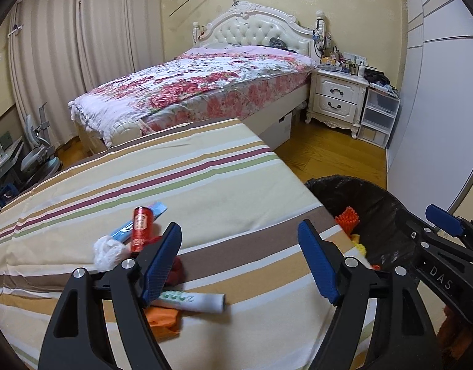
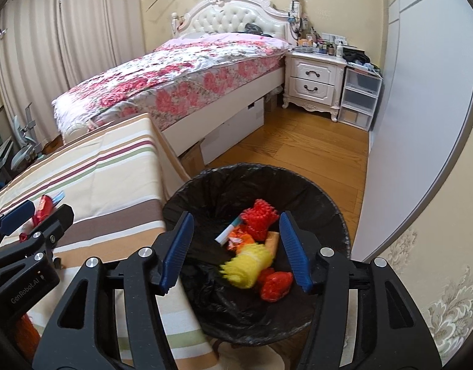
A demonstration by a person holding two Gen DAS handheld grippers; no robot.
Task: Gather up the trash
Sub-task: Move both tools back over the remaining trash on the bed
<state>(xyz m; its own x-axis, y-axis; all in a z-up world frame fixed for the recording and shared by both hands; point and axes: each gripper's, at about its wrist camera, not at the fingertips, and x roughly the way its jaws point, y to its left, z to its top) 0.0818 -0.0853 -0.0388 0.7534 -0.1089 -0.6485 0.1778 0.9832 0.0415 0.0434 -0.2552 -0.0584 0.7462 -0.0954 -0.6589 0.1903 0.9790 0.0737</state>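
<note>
Left gripper [image 1: 239, 256] over the striped cloth [image 1: 205, 185], jaws spread, nothing between them. Right gripper [image 2: 233, 248] above the bin [image 2: 298, 185], jaws apart and empty; foam nets and wrappers already lie inside.

Trash left on the cloth, clustered near the left fingers:
- red can [image 1: 141, 228]: upright, likely light and stiff, smooth wall may slip; pinch across the middle.
- white wad [image 1: 108, 251]: soft, crushable; grab anywhere.
- white tube [image 1: 193, 300]: lying flat, may roll; pinch across its width.
- blue wrapper [image 1: 153, 212], orange scrap [image 1: 162, 317]: thin, flimsy; take by a raised edge.
</note>
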